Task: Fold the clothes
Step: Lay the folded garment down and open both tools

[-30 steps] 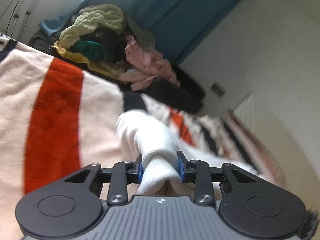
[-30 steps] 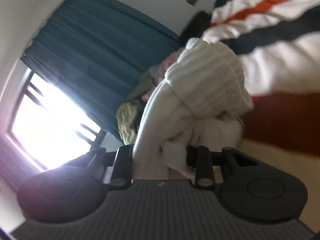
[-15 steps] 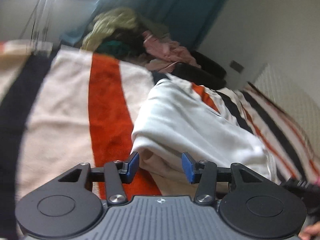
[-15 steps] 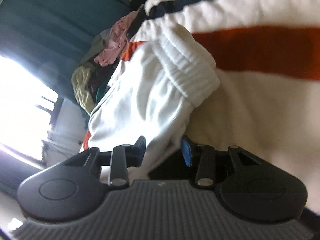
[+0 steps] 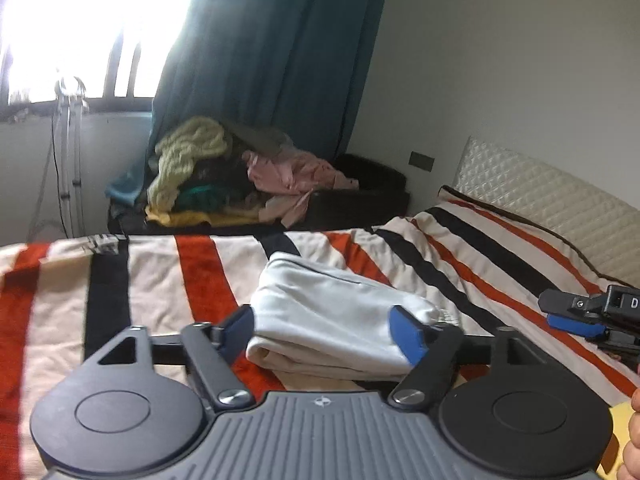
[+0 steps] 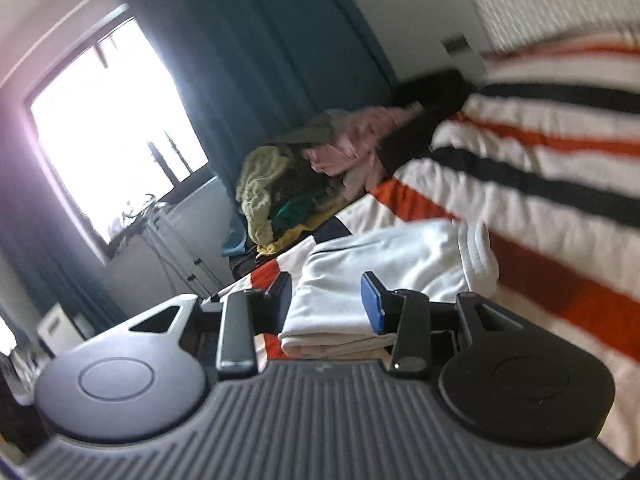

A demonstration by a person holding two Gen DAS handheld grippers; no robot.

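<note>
folded white garment (image 5: 336, 316) on striped bed (image 5: 472, 264); left gripper (image 5: 325, 332) just opened wide, right gripper (image 6: 326, 300) part open, both empty

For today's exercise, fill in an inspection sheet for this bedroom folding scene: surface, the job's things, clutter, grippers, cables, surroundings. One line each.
Surface: striped blanket in cream, orange and black covers the bed.
Job's things: white garment lies folded on the blanket, ribbed cuff on its right side.
Clutter: pile of unfolded clothes beyond the bed's far edge.
Grippers: left gripper open, jaws just opened wider, nothing between them; right gripper open, clear of the garment.
Cables: thin leads hang by a metal stand under the window.
Surroundings: teal curtain, bright window, quilted headboard.
</note>
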